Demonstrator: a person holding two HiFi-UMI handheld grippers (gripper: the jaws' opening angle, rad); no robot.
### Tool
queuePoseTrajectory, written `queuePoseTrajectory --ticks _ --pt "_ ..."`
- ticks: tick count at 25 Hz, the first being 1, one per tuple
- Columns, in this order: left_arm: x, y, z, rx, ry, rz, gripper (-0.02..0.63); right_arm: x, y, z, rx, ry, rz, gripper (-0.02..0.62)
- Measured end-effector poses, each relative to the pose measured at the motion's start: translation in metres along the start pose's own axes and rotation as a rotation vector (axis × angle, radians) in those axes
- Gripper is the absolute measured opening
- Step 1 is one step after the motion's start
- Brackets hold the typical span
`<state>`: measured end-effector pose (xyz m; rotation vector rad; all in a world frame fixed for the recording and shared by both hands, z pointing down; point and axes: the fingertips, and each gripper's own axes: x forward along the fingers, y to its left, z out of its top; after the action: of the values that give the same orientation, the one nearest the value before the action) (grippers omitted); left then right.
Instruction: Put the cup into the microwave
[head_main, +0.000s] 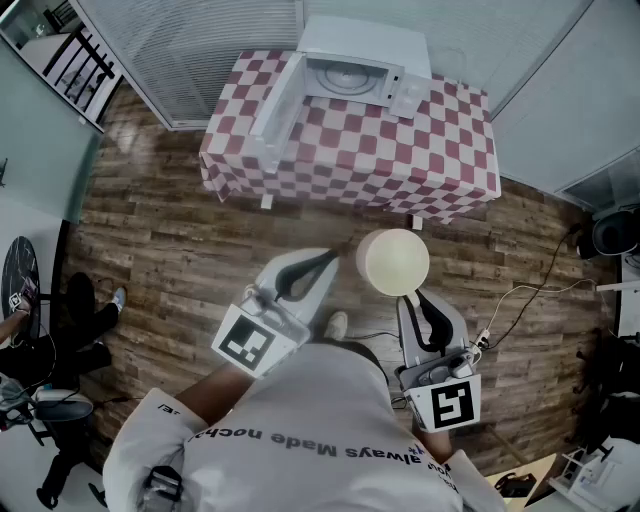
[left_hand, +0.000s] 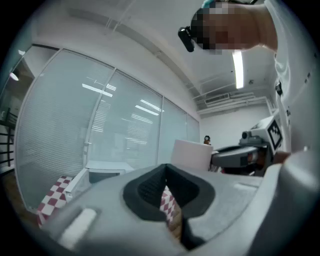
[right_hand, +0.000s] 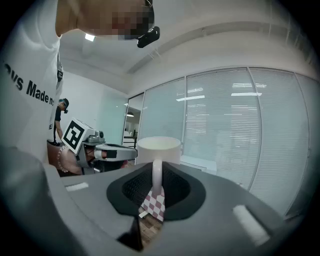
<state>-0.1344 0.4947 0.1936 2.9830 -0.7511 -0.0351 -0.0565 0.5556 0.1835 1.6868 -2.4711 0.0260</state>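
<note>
Two grippers out front in head view. The right gripper (head_main: 406, 296) clamps the handle of the white cup (head_main: 393, 261), held above the floor, well short of the desk (head_main: 440, 150). The microwave (head_main: 350, 75) stands open, door (head_main: 278, 100) swung left.

Left gripper view: the left gripper (left_hand: 167, 195) is pinched together, empty.

Right gripper view: only the handle (right_hand: 157, 175) is gripped. Cup likely stiff, glazed, breakable, and may swivel.

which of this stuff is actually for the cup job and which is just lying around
For the job:
cup, held in the right gripper
microwave, door open
checkered table under it

Just lying about:
white cable on the floor
left gripper, shut and empty
</note>
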Motion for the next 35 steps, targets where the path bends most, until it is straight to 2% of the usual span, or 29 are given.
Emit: queuePoseTrajectory --ticks 10,21,30,35 --pt "0.013 -0.028 -0.001 -0.015 -0.001 0.025 0.003 -0.021 -0.014 -0.009 -0.028 0.016 0.046 0.048" --pt "0.029 -0.036 -0.007 -0.023 -0.013 0.074 0.003 -0.022 -0.034 -0.009 -0.057 0.004 0.086 0.046" --pt "0.037 -0.002 -0.011 -0.024 -0.007 0.091 0.005 0.013 -0.042 -0.014 -0.041 0.012 0.092 0.046" --pt "0.050 0.035 -0.010 -0.029 -0.010 0.089 0.005 0.054 -0.048 -0.010 -0.037 0.011 0.092 0.046"
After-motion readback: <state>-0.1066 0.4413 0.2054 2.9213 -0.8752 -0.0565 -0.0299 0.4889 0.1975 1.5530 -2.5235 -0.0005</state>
